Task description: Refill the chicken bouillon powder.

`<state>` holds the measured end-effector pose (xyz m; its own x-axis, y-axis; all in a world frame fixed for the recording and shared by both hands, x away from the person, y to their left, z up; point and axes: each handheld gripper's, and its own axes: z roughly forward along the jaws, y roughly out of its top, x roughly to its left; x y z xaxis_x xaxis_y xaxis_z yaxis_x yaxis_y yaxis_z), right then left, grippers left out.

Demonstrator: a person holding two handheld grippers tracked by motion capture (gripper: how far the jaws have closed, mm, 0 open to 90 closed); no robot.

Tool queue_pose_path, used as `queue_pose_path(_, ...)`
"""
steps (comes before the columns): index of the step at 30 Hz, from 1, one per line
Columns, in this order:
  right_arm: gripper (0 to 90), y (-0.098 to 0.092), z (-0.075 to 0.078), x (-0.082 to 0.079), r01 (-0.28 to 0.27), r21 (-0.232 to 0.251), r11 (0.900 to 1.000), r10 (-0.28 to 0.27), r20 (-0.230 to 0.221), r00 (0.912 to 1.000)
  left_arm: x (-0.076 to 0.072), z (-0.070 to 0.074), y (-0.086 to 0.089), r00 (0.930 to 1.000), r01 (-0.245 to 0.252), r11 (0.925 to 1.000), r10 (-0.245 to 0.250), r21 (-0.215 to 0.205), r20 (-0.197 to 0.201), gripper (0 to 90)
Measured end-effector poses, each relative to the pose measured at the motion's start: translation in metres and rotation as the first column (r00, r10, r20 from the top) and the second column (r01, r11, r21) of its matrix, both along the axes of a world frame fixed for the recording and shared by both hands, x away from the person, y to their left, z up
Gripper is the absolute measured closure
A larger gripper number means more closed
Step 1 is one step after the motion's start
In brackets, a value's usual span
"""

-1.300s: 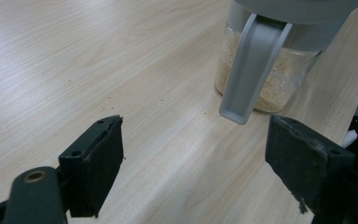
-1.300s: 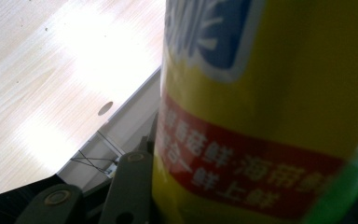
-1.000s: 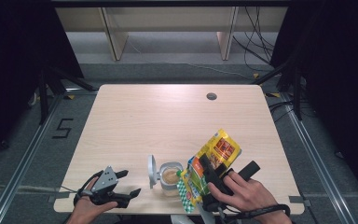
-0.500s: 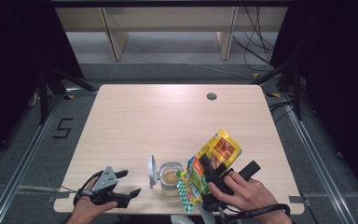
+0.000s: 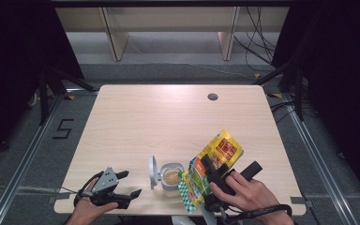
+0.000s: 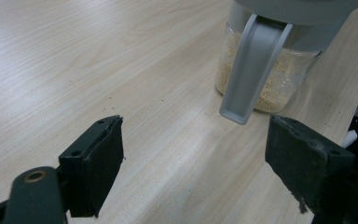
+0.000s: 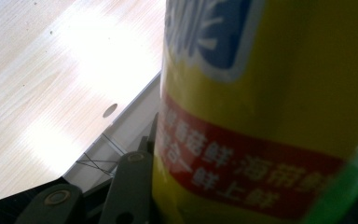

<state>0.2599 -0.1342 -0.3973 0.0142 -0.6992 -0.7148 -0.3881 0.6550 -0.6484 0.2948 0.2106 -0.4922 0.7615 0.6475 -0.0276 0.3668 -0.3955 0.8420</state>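
A small clear jar [image 5: 171, 178] of beige granules stands near the table's front edge, its grey lid [image 5: 153, 172] flipped open to the left. My right gripper [image 5: 215, 173] is shut on a yellow printed bag [image 5: 220, 150] that tilts down toward the jar's mouth from the right. In the right gripper view the bag [image 7: 270, 107] sits close up between the jaws of the right gripper [image 7: 242, 196]. My left gripper [image 5: 127, 183] rests open on the table to the left of the jar. In the left gripper view it [image 6: 193, 163] holds nothing, with the jar [image 6: 279, 88] and its hanging lid [image 6: 251, 74] just ahead.
The light wooden table [image 5: 168, 122] has a round cable hole [image 5: 212, 97] at the back right. Wooden shelf legs [image 5: 114, 37] stand on the floor beyond the far edge. Black stand legs and cables flank both sides.
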Motion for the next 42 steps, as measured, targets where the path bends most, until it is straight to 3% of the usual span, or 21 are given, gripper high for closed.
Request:
queue_pose_path(5,66.8,-0.0004,0.0001,0.0002,0.002,0.002,1.0,-0.002,0.0,1.0,-0.0008,-0.0002,-0.0013,1.0,-0.005,0.9996,0.005,-0.026,-0.004,18.8)
queue_pose_path(16,66.8,-0.001,-0.0012,0.0016,-0.007,0.004,1.0,0.007,-0.002,1.0,-0.0001,-0.0003,-0.0005,1.0,-0.002,1.0,0.002,-0.008,-0.002,18.8)
queue_pose_path(17,66.8,-0.001,-0.0011,0.0017,0.003,0.004,1.0,-0.003,-0.012,0.9999,-0.0008,-0.0009,-0.0021,1.0,-0.006,0.9994,0.006,-0.033,-0.007,18.8)
queue_pose_path(19,66.8,-0.0013,-0.0015,0.0019,-0.001,0.009,1.0,0.001,-0.011,0.9999,0.0001,-0.0001,0.0,1.0,0.0,1.0,0.0,0.001,-0.001,18.8)
queue_pose_path(23,66.8,-0.0005,-0.0014,0.002,-0.007,0.005,1.0,0.007,-0.013,0.9999,-0.0009,-0.0011,-0.0023,0.9999,-0.008,0.9993,0.008,-0.035,-0.008,18.8)
queue_pose_path(29,66.8,0.0022,-0.0018,0.0013,-0.022,0.001,1.0,0.022,-0.012,0.9997,0.0008,-0.0011,-0.0015,0.9999,0.013,0.9998,-0.013,-0.017,0.005,18.8)
queue_pose_path(32,66.8,0.0026,-0.003,-0.0002,-0.011,0.013,1.0,0.011,-0.015,0.9998,-0.0004,-0.0017,-0.0025,0.9999,-0.005,0.9994,0.005,-0.034,-0.009,18.8)
queue_pose_path(38,66.8,0.0053,-0.0049,-0.0008,-0.024,0.018,1.0,0.025,-0.02,0.9995,0.0002,-0.0012,-0.0014,1.0,0.004,0.9999,-0.004,-0.017,-0.007,18.8)
queue_pose_path(42,66.8,0.0058,-0.0049,-0.0005,-0.023,0.016,1.0,0.023,-0.027,0.9994,-0.0006,-0.0016,-0.0024,0.9999,-0.007,0.9995,0.007,-0.032,-0.009,18.8)
